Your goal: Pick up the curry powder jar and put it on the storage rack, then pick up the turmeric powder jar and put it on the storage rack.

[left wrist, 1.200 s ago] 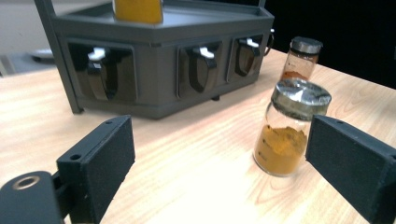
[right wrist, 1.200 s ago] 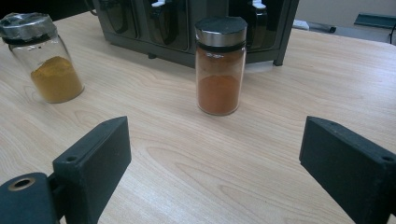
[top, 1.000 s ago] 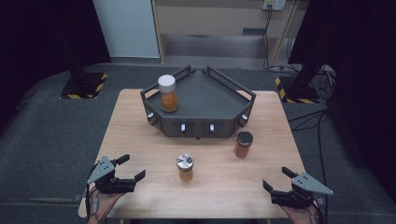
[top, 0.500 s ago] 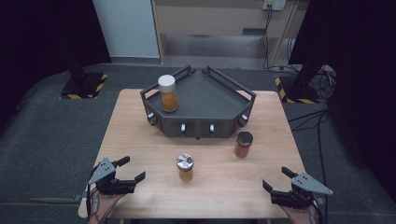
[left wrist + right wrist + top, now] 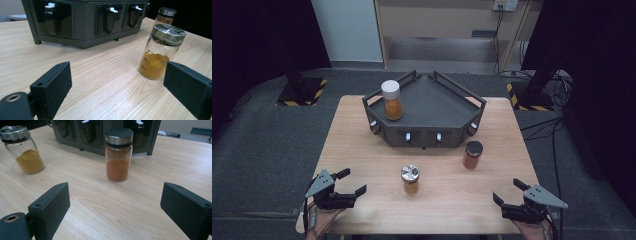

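- Resting at the table's near-left corner, the left gripper gapes wide, holding nothing; the silver-lidded jar stands mid-table
- Near-right corner: the right gripper, wide open, empty

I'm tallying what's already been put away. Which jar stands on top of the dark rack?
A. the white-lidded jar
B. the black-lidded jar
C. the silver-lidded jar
A: the white-lidded jar stands on the rack; the other two jars stand on the table in front of it.
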`<state>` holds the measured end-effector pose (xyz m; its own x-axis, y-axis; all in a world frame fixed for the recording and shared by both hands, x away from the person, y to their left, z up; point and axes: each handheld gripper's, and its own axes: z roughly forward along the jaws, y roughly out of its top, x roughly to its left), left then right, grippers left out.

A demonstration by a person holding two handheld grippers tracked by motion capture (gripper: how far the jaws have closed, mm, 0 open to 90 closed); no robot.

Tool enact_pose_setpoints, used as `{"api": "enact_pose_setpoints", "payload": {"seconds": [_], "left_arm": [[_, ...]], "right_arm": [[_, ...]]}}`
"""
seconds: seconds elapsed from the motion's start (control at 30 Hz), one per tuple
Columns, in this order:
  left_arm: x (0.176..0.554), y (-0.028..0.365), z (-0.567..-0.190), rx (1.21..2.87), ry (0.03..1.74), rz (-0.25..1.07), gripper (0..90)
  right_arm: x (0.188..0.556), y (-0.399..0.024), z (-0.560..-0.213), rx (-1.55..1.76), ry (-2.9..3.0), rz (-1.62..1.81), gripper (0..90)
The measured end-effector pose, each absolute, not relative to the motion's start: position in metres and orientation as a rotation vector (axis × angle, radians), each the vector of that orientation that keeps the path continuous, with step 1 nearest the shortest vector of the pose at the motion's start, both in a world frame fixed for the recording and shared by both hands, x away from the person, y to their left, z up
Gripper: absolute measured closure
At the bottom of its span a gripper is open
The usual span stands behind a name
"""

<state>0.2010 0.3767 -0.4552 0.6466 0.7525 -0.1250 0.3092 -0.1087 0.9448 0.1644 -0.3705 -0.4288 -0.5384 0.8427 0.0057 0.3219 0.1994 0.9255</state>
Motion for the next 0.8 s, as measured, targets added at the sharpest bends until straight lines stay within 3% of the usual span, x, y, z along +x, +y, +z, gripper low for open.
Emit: {"api": "enact_pose_setpoints", "payload": {"seconds": [0.8], "left_arm": [[0.2002, 0.3788, -0.4561, 1.686, 0.874, 0.471, 3.1]], "right_arm": [[0.1638, -0.3708, -0.4286, 1.068, 1.968, 1.332, 7.7]]}}
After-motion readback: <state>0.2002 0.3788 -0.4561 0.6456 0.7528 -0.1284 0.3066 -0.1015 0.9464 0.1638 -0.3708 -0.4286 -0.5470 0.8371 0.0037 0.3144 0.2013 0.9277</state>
